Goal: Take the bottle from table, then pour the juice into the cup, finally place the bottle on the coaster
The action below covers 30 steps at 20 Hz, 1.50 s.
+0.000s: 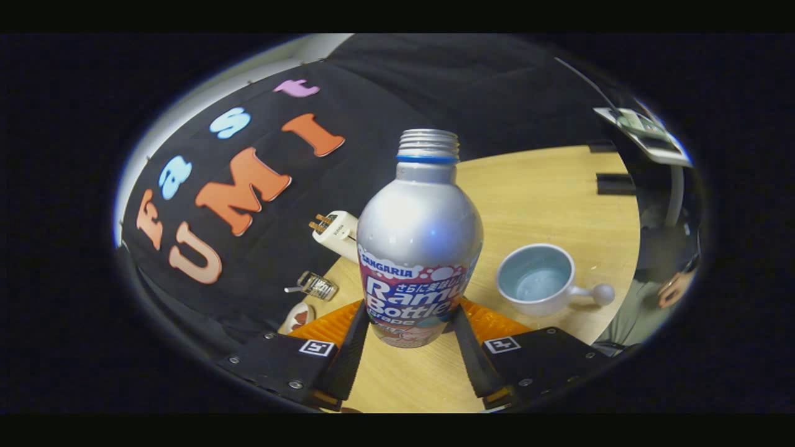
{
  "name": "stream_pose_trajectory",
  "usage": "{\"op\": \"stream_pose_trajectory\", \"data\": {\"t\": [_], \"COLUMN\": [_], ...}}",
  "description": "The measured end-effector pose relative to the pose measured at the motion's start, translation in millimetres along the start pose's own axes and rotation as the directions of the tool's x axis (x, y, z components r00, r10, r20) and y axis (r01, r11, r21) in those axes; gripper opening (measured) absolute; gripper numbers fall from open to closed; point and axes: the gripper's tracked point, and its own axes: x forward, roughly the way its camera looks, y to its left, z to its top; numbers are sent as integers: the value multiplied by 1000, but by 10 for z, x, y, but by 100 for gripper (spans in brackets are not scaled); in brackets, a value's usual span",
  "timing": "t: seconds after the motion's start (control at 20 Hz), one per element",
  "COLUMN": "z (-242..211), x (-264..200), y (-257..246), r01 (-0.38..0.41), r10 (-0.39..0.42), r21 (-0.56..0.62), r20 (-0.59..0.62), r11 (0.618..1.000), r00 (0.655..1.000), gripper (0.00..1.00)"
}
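One aluminium drink bottle (pixel 419 248), silver above a printed label, cap off with bare neck threads and a blue ring beneath them, upright between the two fingers of the gripper (pixel 410 329). Both fingers pressed against its lower sides, one on each flank, so clamped on the bottle; base of the bottle seemingly clear of the round wooden table (pixel 546 186), though contact hard to judge from this angle. Gripper pointed forward and slightly down across the tabletop, one square marker on each finger mount. Behind the bottle's base, showing on either side of it, one orange ribbed coaster (pixel 497 323). To the right of the bottle and apart from it, one pale blue cup (pixel 537 279) with a knob-ended handle turned away from the bottle, interior seemingly empty. To the left of the bottle and beyond it, one white plug adapter (pixel 335 230) with metal prongs; nearer and lower on that side, one small clear glass object (pixel 317 285), and one partly hidden round item (pixel 298 318) at the coaster's left edge.
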Motion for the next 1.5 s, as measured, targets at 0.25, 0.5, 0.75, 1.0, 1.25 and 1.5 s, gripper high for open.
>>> {"op": "stream_pose_trajectory", "data": {"t": [0.25, 0.5, 0.75, 1.0, 1.25, 1.5], "z": [169, 5, -264, -413, -576, -621], "x": [138, 351, 629, 833, 1003, 1025], "y": [68, 78, 142, 169, 76, 66], "r01": [94, 153, 160, 143, 131, 133], "r10": [-63, -93, -82, -68, -73, -76], "r21": [-331, -499, -588, -592, -591, -600], "r20": [104, 143, 157, 147, 122, 119], "r11": [939, 853, 793, 793, 796, 789], "r00": [993, 985, 984, 987, 990, 990], "gripper": [73, 73, 74, 74, 76, 78]}}
